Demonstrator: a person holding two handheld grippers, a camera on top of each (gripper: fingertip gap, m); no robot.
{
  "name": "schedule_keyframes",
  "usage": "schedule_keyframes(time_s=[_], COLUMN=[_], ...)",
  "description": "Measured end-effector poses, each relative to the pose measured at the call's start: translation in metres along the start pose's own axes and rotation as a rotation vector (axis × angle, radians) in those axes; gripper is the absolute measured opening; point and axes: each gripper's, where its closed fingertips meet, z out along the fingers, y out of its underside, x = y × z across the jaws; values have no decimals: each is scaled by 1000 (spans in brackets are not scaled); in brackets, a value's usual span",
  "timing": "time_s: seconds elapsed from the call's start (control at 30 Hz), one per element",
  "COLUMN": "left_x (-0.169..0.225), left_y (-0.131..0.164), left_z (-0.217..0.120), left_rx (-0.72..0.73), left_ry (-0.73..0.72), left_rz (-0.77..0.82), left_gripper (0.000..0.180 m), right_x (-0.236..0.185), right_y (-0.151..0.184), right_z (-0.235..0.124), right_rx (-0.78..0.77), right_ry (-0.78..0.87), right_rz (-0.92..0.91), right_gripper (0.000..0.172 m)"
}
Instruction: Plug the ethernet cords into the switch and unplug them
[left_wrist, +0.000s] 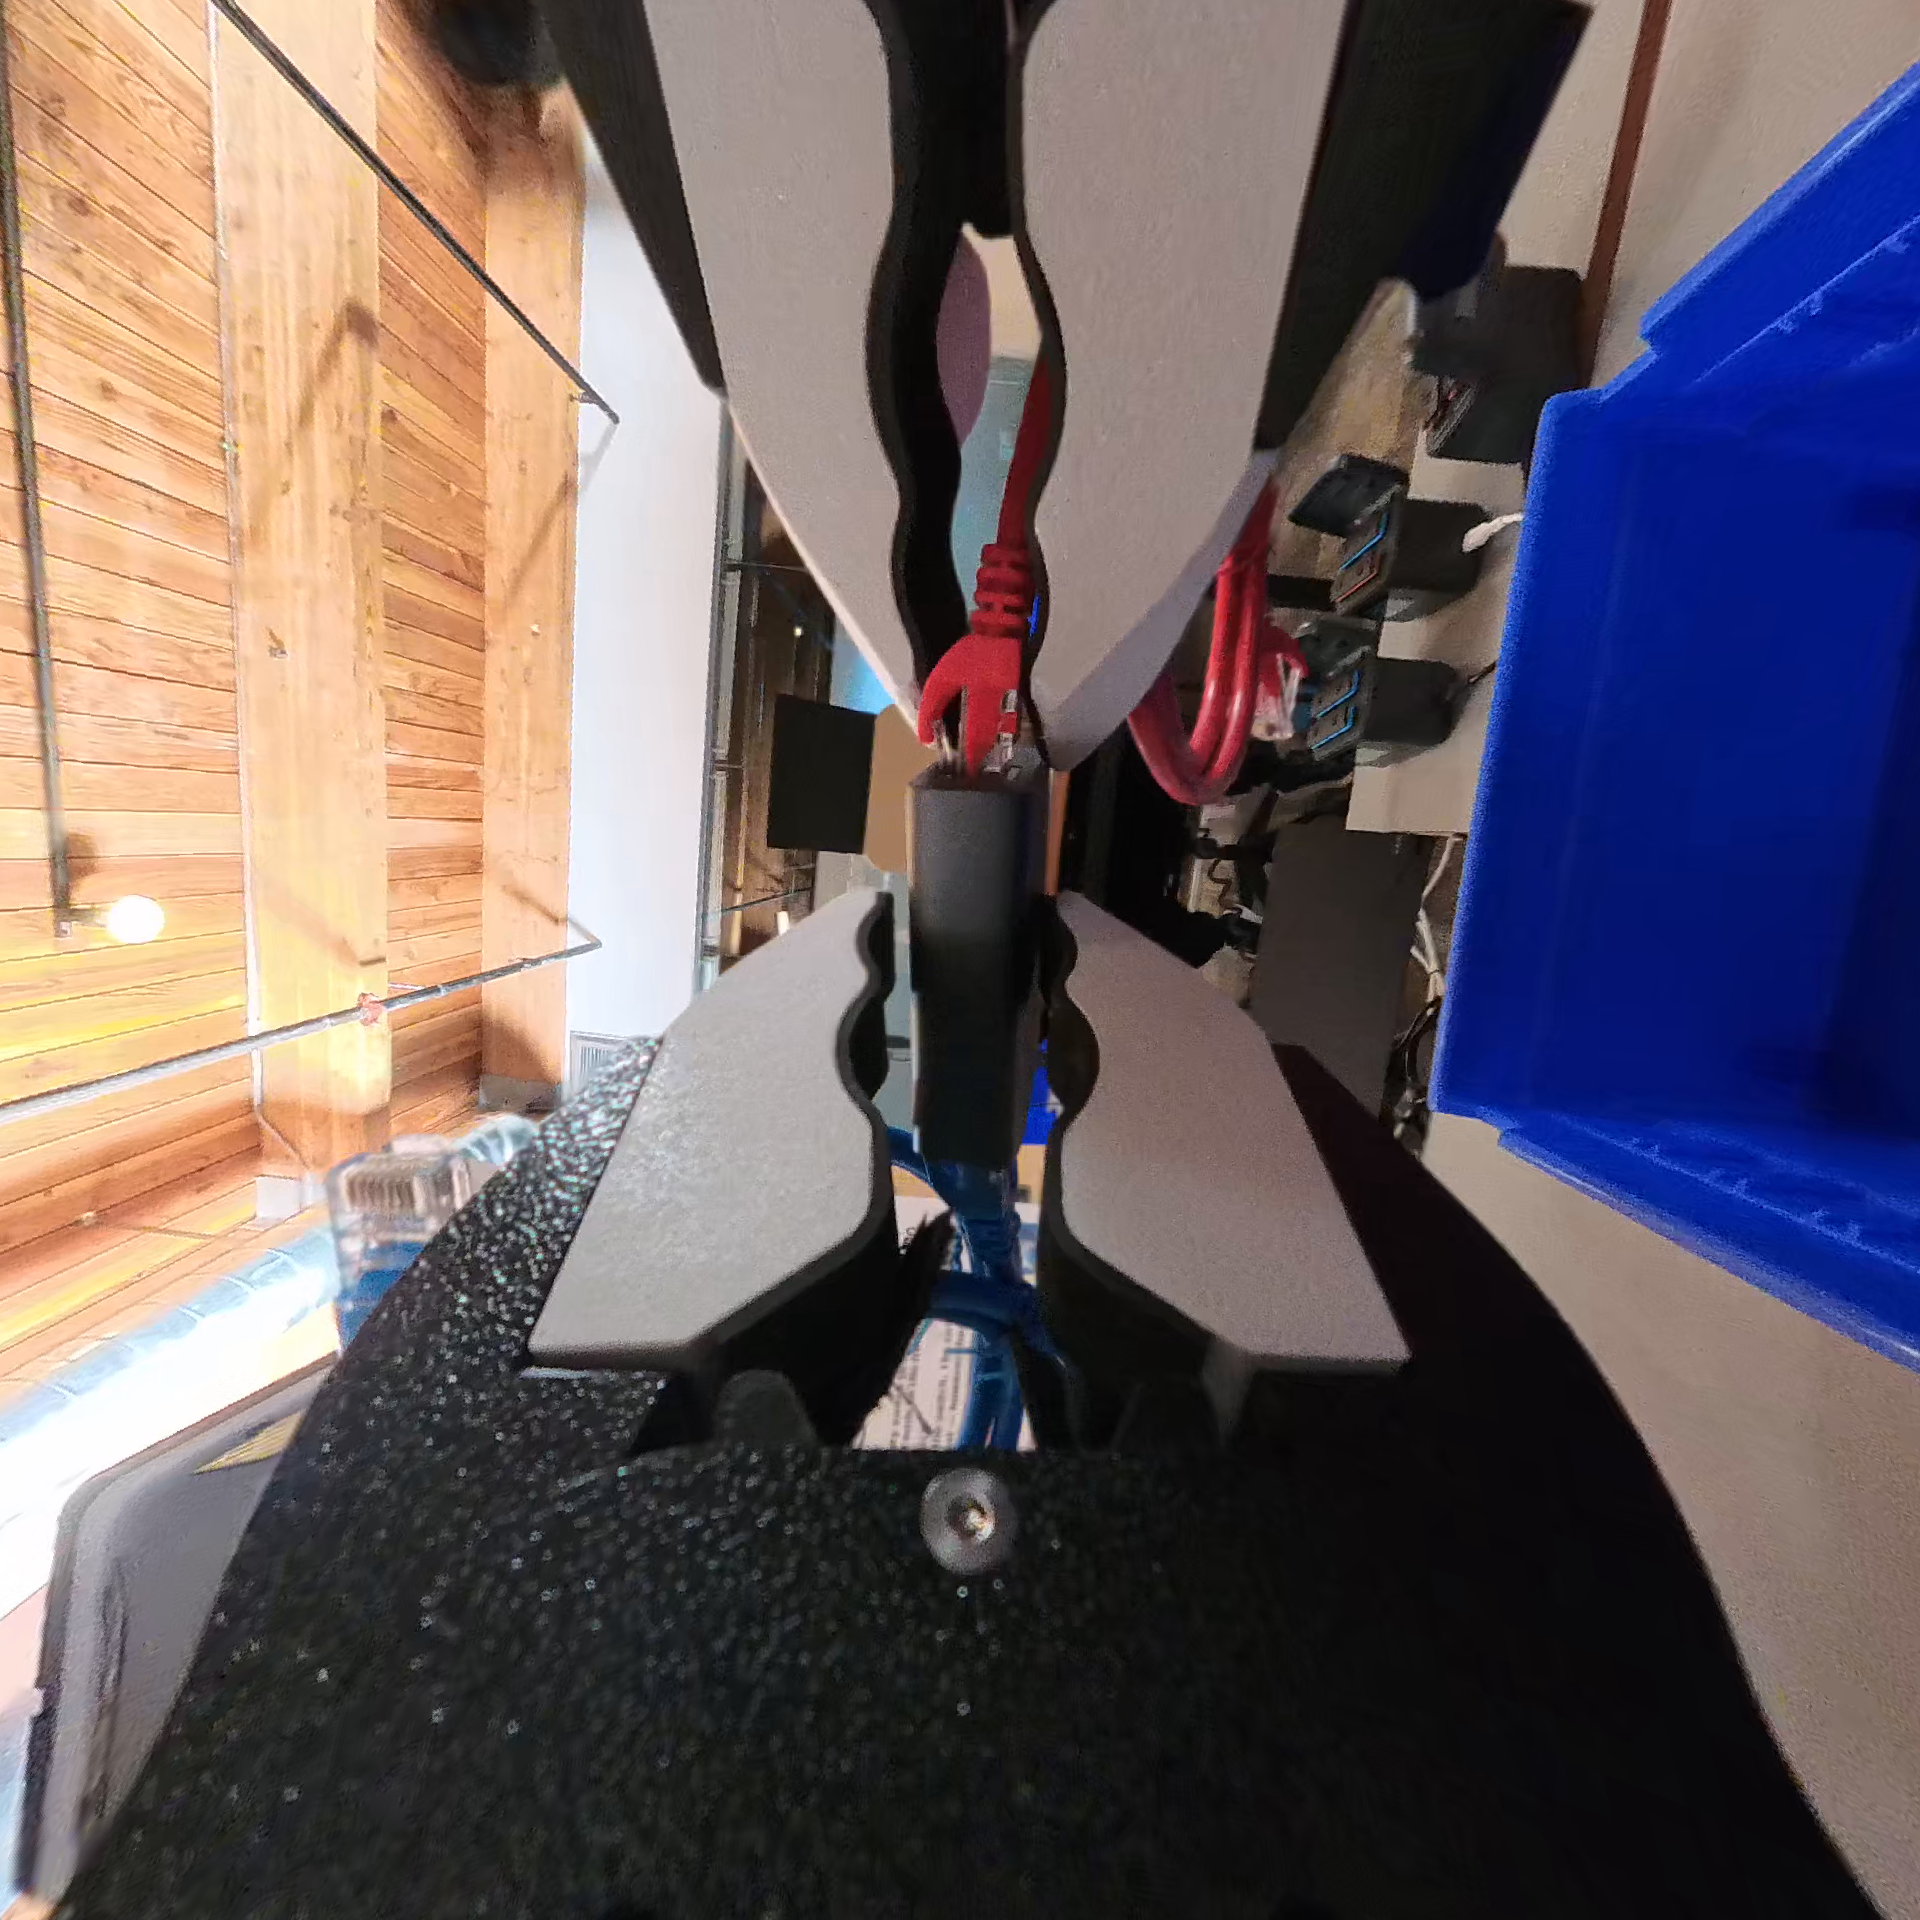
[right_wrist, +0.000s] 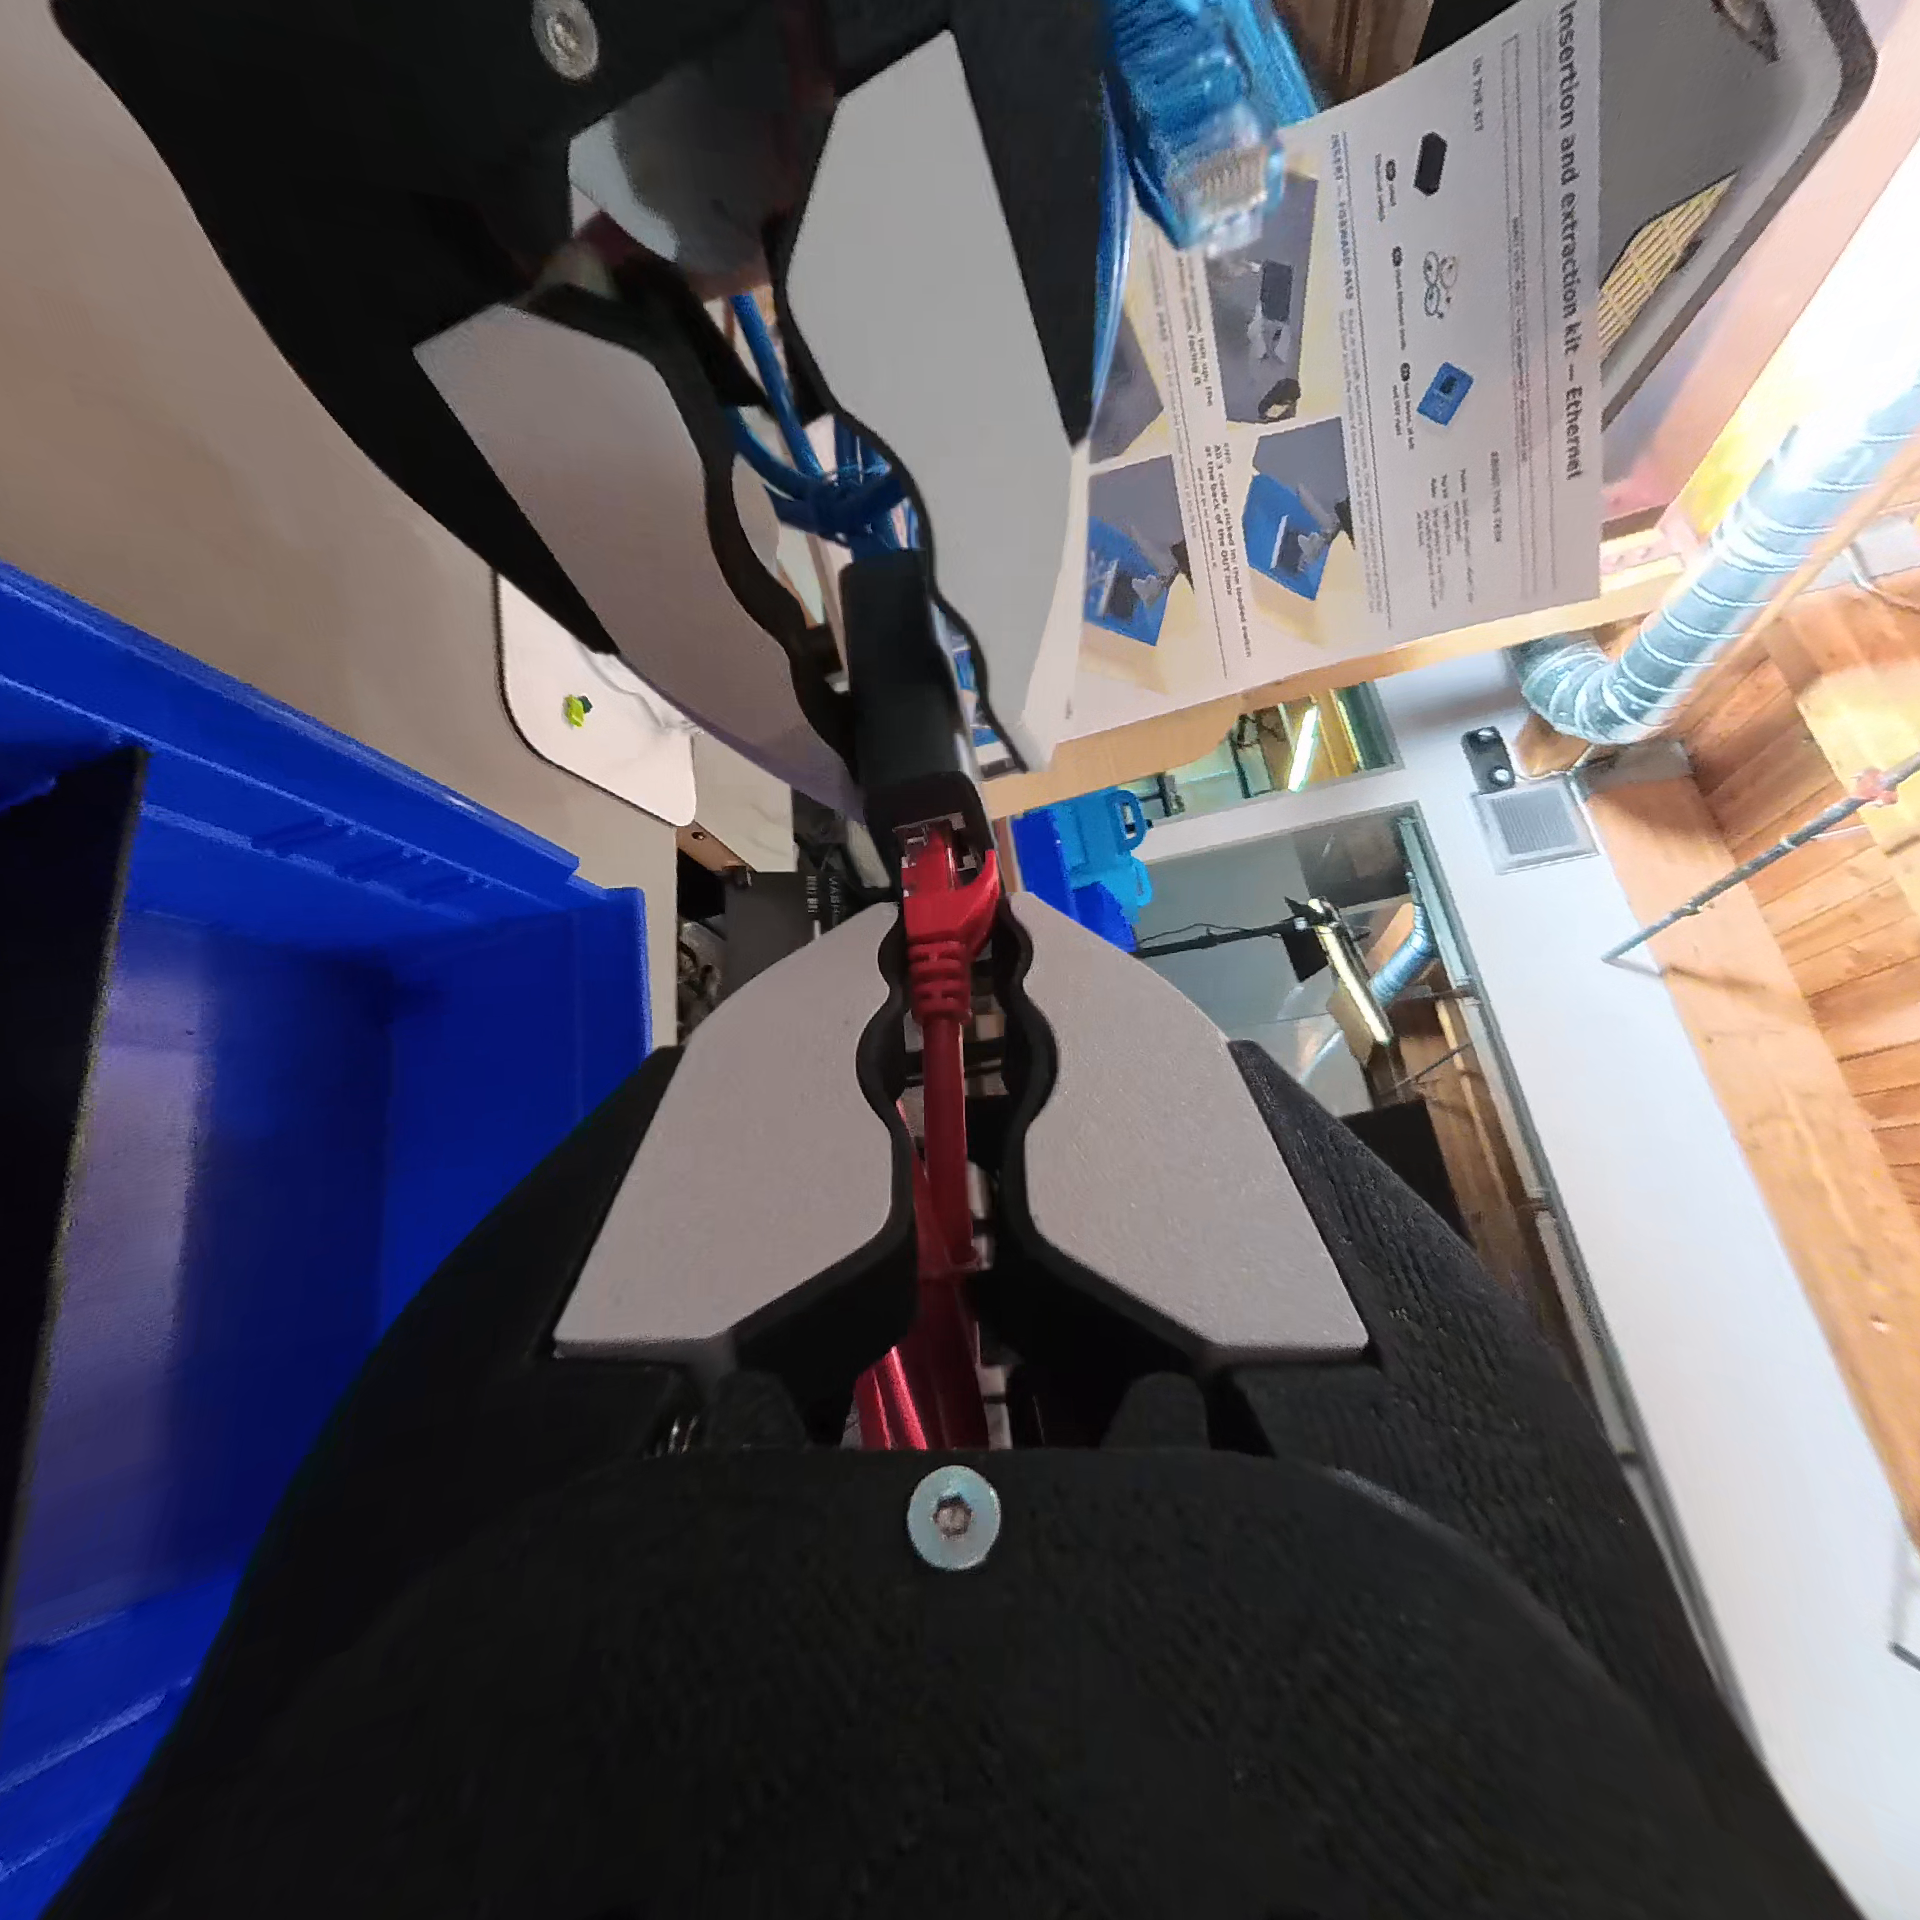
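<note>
- Left wrist view: the left gripper (left_wrist: 971, 997) sits at mid-frame, its jaws narrowed around the black switch (left_wrist: 971, 935), which stands up between the fingers (left_wrist: 769, 1122). The right pad looks to be against the switch; a thin gap seems to show on the left side, so I would call the hold light, and firm it up before any push or pull.
- Above it the right gripper (left_wrist: 982, 644) comes in from the top of the frame with the red cord (left_wrist: 1003, 597), whose plug meets the switch's upper end. Blue cords (left_wrist: 987, 1247) trail below, a spare red coil (left_wrist: 1216, 675) hangs at right, and a blue bin (left_wrist: 1714, 727) fills the right edge.
- Right wrist view: the right gripper (right_wrist: 951, 977) is nearly closed on the boot of the red cord (right_wrist: 940, 966) at centre frame, pads pressing either side. The plug tip is in a port of the switch (right_wrist: 909, 727), just above.
- Whether plugging or pulling, I reckon the move should run straight along the port, with the latch tab minded and the switch kept steady by the other gripper.
- A printed sheet (right_wrist: 1351, 364) hangs at upper right.
</note>
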Motion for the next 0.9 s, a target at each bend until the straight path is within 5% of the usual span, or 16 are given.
schedule_keyframes(time_s=[0.33,0.47,0.9], left_x=[24,30,46], left_y=[9,6,7], left_z=[-3,-7,-16], left_rx=[-41,-27,-25], left_ry=[211,281,428], left_rz=[-111,-146,-173], left_gripper=[20,20,20], right_x=[-12,-26,-39], right_y=[-20,-8,-12], right_z=[-9,-6,-5], right_rx=[127,18,36], right_ry=[-55,-139,-199], right_rz=[-25,-47,-23], right_gripper=[21,21,13])
